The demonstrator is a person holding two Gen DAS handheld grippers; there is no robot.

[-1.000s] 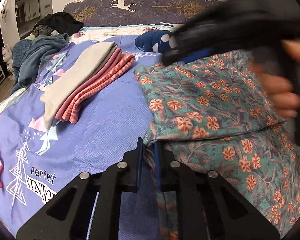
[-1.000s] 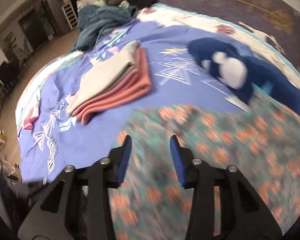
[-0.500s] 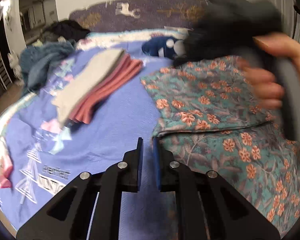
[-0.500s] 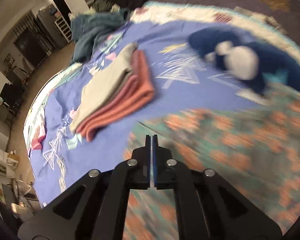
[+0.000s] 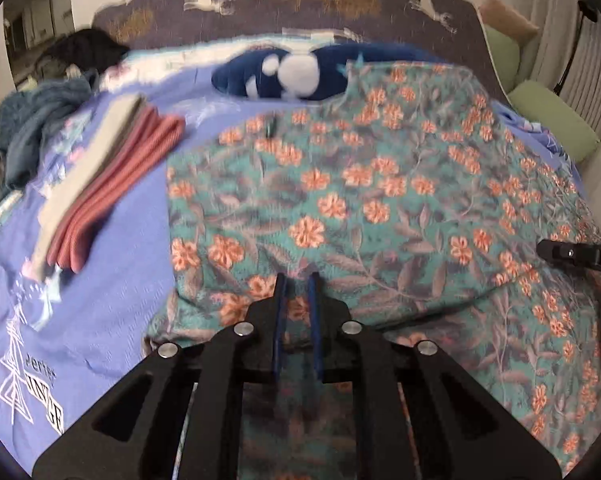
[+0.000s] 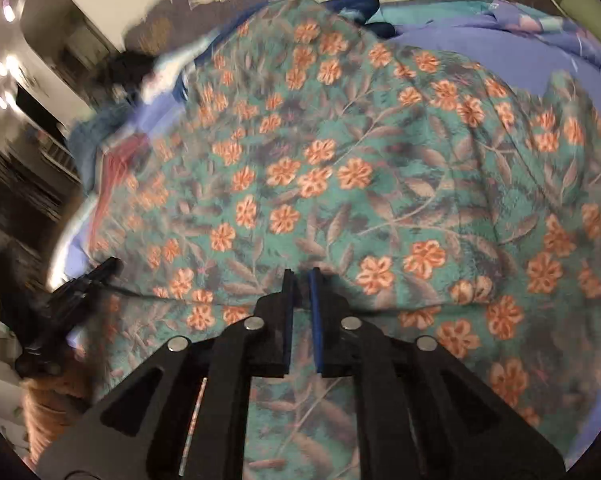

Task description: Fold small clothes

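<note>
Gripping floral garment (image 5: pixel 380 184) edge w/ both claws, L (image 5: pixel 297 280) & R (image 6: pixel 300 276)

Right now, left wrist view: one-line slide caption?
Left gripper pinches the near folded edge of the floral garment on the purple bedsheet, folded clothes stack to its left.

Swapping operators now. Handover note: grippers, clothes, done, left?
Left gripper: jaws nearly shut, pinching the near folded edge of the floral garment.
Right gripper: the same, further along that edge.
Garment lies spread on the bed, one layer doubled over.
Done: folded stack to the left.
Left: probably more folds, then stack it. Blue heap at far left looks unfolded.
</note>
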